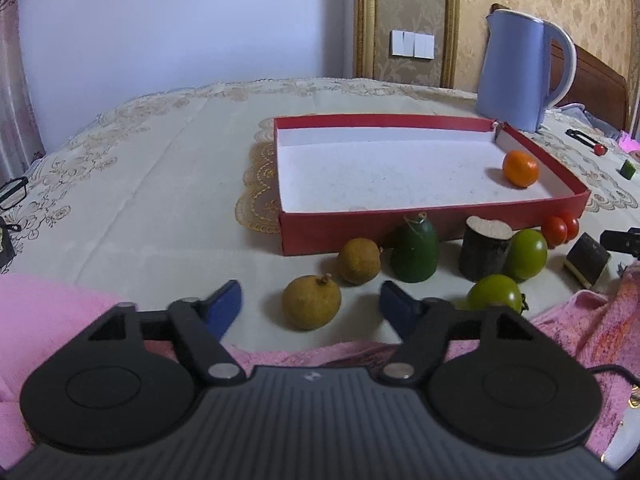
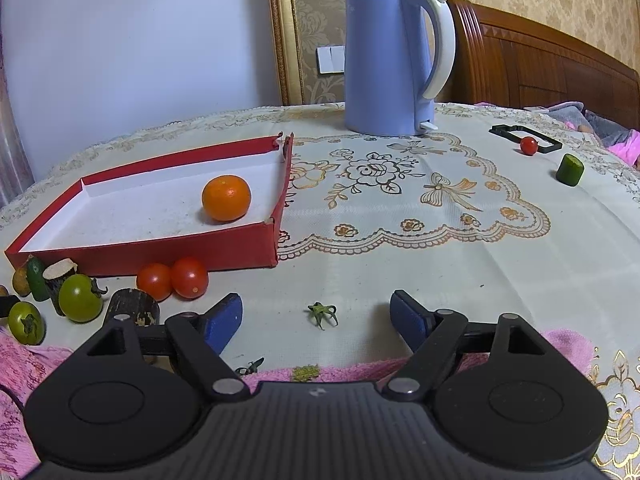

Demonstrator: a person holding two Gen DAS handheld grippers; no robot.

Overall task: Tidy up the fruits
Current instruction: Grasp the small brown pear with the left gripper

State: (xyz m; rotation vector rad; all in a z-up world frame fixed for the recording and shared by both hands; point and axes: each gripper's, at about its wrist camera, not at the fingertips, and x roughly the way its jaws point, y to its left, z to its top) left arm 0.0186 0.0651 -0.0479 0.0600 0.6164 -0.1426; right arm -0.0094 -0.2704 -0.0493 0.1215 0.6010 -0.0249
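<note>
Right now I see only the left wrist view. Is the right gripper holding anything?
Observer: No. The right gripper is open, with only a loose green stem on the cloth between its fingers.
Operator: Any other scraps near it?
Observer: Yes, a second stem lies at the edge of the pink towel, close to the gripper's left finger.
Operator: The red tomatoes are half hidden for me. How do they sit?
Observer: The two red tomatoes touch each other on the cloth, just in front of the near right corner of the box.
</note>
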